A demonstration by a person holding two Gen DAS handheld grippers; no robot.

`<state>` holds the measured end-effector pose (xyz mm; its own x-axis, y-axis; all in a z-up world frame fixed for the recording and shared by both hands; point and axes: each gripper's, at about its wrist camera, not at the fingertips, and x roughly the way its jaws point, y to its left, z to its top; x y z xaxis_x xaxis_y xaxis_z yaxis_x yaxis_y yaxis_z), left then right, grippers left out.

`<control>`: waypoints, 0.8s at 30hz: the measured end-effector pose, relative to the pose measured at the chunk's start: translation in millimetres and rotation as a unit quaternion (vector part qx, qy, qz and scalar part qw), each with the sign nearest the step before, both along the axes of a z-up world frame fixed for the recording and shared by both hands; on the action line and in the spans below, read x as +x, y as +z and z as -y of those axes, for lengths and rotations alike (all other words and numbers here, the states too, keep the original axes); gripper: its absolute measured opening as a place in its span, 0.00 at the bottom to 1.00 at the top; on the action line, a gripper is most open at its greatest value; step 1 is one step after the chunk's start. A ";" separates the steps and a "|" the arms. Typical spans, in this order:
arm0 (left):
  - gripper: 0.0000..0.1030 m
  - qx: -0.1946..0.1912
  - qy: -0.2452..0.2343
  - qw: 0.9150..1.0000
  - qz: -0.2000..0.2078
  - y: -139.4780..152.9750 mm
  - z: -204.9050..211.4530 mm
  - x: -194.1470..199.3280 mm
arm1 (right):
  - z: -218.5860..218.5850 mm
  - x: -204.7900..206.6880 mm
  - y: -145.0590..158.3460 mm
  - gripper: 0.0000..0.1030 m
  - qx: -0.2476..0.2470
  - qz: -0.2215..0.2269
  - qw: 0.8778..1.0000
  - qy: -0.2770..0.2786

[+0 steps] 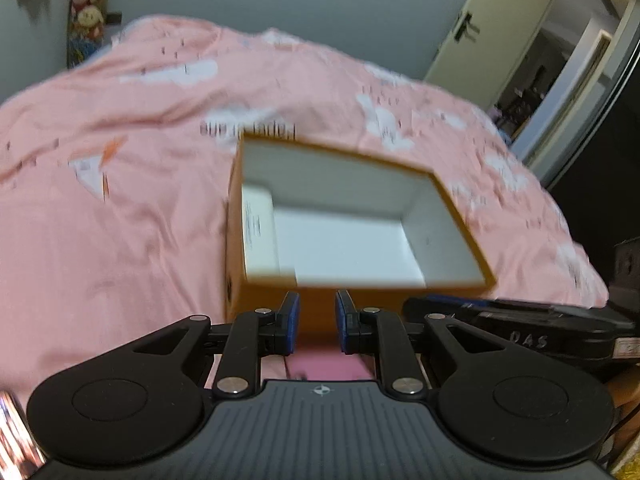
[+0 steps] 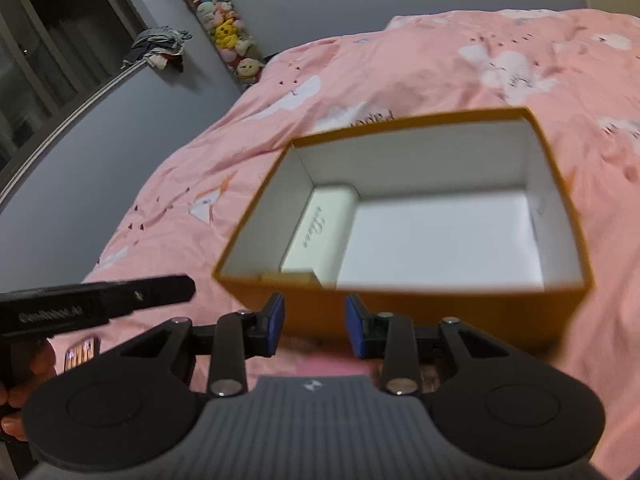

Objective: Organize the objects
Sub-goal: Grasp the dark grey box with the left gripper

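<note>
An open orange box [image 1: 234,240] with a white inside stands on the pink bed cover [image 1: 120,220], just ahead of both grippers. A small white carton with script [image 2: 320,236] lies along its left inner wall, and the rest of its floor is bare. My left gripper [image 1: 317,304] sits at the box's near wall, its blue pads drawn close with nothing between them. My right gripper [image 2: 315,308] is at the same wall of the box [image 2: 460,312], its pads wider apart and empty. Each view shows the other gripper's black body beside it [image 2: 100,300] [image 1: 520,320].
The pink bed cover [image 2: 520,60] spreads around the box on all sides. A column of plush toys [image 2: 224,28] hangs on the grey wall, with clothes [image 2: 160,46] beside a dark window. An open door [image 1: 540,60] lies beyond the bed. A hand [image 2: 24,368] holds the left gripper.
</note>
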<state>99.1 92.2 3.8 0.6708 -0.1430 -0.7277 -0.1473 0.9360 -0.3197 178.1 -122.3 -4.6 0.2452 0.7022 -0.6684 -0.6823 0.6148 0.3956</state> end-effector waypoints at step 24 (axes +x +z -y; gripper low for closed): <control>0.60 0.081 -0.042 0.985 -0.149 -77.7 60.0 -8.8 | 19.8 -42.2 -47.5 0.37 -0.104 0.020 0.994 -0.027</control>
<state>90.3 32.2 -73.9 0.4148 -0.0552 -0.9082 -0.1314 0.9841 -0.1198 135.9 -142.0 -52.1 0.3075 0.5347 -0.7871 -0.6584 0.7168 0.2298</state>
